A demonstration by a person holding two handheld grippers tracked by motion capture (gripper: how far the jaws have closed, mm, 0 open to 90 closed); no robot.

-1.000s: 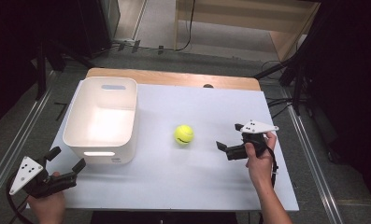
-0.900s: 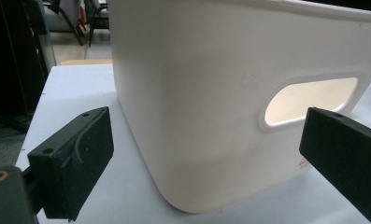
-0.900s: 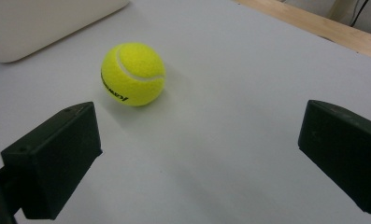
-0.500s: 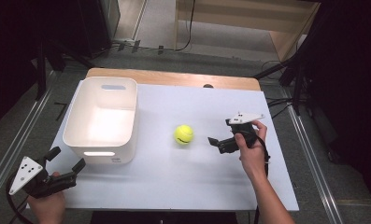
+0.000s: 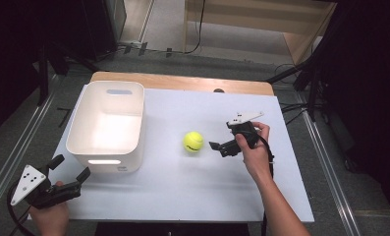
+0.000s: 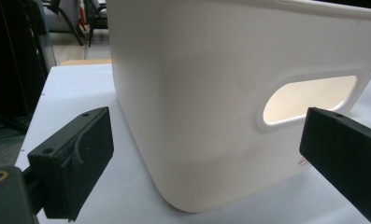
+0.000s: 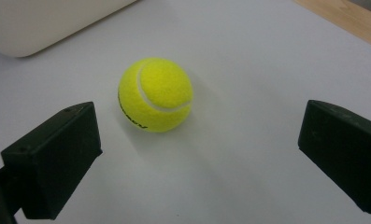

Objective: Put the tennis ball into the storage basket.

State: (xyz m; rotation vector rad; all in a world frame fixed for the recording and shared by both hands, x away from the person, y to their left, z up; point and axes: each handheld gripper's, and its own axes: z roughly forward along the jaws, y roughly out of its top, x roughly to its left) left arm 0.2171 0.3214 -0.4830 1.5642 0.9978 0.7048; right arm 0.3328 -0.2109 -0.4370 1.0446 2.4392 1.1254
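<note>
R gripper [image 5: 217, 147], black two-jaw tool w/ grey three-cornered plate on top, held in person's R hand [image 5: 254, 150]: jaws spread wide, nothing between them. It sits low over the white table top [image 5: 192, 191], right of centre, jaws aimed left at the fuzzy yellow-green tennis ball [image 5: 193, 141]. Gap betw. jaw tips and ball is small; not touching. In the right gripper view the R gripper [image 7: 199, 154] frames the ball [image 7: 155, 94] just ahead, ball closer to the view's left jaw, white seam curve and dark print visible on it, resting on the bare table [image 7: 248, 70]. A rounded corner of the white plastic bin [image 7: 43, 23] shows at upper left of that view, apart from the ball.

Ball lies near mid-table, right of the bin, well clear of it.

L gripper [image 5: 69, 168], same black type w/ white dotted plate, held in L hand [image 5: 50, 216] at the near-left table corner: jaws also spread apart, empty. It points toward the near wall of the white rectangular open-top plastic bin [image 5: 106, 162]; close, but no contact seen. In the left gripper view the L gripper [image 6: 206, 158] faces the bin's rounded corner [image 6: 183, 116], oval handle cut-out at right, small red mark low on the wall.

Bin stands upright on table's left half, inside looks bare. Strip of wooden board [image 5: 182, 82] along the far table edge. Grey floor and cables [image 5: 291, 105] beyond.
</note>
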